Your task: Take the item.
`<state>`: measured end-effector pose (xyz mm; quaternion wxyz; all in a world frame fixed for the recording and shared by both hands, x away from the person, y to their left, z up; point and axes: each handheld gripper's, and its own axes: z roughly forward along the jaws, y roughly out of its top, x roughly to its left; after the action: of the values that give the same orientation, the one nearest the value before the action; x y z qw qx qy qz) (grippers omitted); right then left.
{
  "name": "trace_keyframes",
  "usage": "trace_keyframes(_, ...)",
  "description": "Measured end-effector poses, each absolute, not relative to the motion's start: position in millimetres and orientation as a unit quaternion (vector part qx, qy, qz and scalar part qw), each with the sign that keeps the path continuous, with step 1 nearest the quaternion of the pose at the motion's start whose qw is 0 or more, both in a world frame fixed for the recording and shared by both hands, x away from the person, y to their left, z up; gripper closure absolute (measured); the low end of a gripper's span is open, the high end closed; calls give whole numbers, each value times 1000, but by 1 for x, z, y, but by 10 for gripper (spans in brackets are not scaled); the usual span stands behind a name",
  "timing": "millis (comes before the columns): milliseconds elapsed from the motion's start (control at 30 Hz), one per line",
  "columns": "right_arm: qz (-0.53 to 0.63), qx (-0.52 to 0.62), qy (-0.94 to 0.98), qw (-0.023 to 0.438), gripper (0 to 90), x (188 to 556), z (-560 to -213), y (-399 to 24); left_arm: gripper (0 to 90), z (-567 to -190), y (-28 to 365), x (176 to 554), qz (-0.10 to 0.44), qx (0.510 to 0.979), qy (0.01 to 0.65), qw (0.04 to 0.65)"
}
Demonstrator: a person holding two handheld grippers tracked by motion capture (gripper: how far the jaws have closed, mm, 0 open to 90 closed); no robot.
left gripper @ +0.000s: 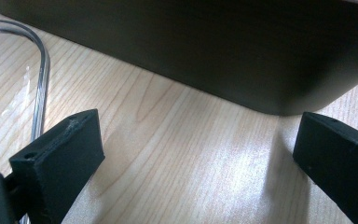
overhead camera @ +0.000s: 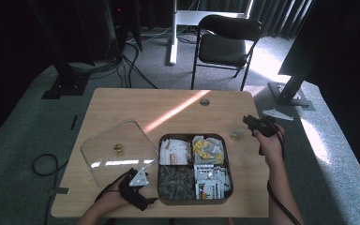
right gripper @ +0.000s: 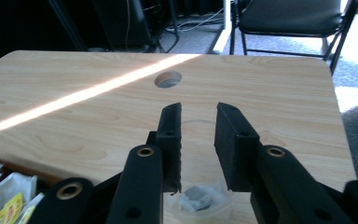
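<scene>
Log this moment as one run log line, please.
left gripper: open, at box front corner | right gripper: jaws apart above clear cup, packet inside | lid: off, left of box

Far half of the light wooden table (overhead camera: 178, 101) lies open. Near half obstructed: clear square lid (overhead camera: 117, 150) left, dark four-compartment tray (overhead camera: 194, 199) centre, small clear cup (overhead camera: 236, 135) right.

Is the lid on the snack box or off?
Off. The clear lid lies flat on the table left of the box, whose packets show.
</scene>
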<state>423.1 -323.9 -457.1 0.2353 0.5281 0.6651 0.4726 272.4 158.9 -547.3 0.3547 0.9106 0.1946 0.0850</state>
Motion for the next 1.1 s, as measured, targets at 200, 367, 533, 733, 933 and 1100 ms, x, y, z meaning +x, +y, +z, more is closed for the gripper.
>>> trace_keyframes(200, 486, 520, 664, 230, 602, 417, -457, -321, 15, -547, 159, 272, 85, 911, 194, 355)
trace_keyframes(367, 484, 508, 674, 231, 552, 412, -456, -318, 15, -547, 159, 272, 85, 911, 194, 354)
trace_keyframes(533, 484, 499, 678, 239, 509, 405, -456, -317, 15, -547, 159, 272, 85, 911, 194, 354)
trace_keyframes(733, 495, 494, 675, 236, 446, 396, -456, -317, 15, -547, 159, 272, 85, 911, 194, 354)
trace_keyframes(933, 499, 494, 671, 239, 379, 388, -458, -317, 15, -547, 159, 272, 85, 911, 194, 355)
trace_keyframes(1100, 496, 488, 676, 243, 327, 379, -460, -316, 15, -547, 159, 272, 85, 911, 194, 354)
